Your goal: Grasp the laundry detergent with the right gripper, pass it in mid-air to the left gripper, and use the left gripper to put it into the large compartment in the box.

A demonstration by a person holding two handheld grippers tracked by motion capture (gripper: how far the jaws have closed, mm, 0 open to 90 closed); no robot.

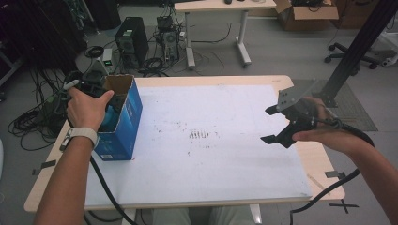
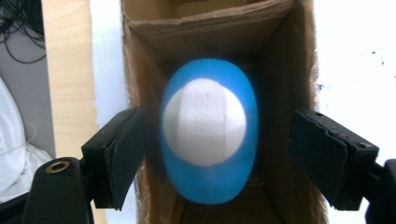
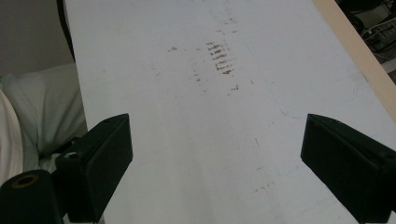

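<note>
**Blue bottle lying in the box, both pairs of jaws apart**

Nearest the lens in the left gripper view are the two black jaws of the left gripper [image 2: 219,154], standing wide apart with their pads clear of everything. Between them, and a little beyond, lies a blurred blue bottle [image 2: 208,140] seen end-on, its white round end facing the camera; its outline is soft, so how far it sits below the pads cannot be told. It rests inside the open cardboard box [image 2: 289,60], whose brown inner walls rise just outside each jaw and whose lower end is cut off by the frame edge. In the high view the left hand [image 1: 87,110] covers that gripper almost wholly at the box's open top, and only a sliver of blue shows past the fingers; the box there is blue outside.

The right gripper [image 3: 215,158] also has its jaws spread wide, with nothing between them. Ahead of them runs the bare white mat [image 3: 187,116], marked by a patch of dark scuffs [image 3: 219,58] further out; both jaws are cut off by the bottom edge. In the high view this gripper is held above the mat's right side, well apart from the box, with the right hand [image 1: 328,133] wrapped around its body.
</note>
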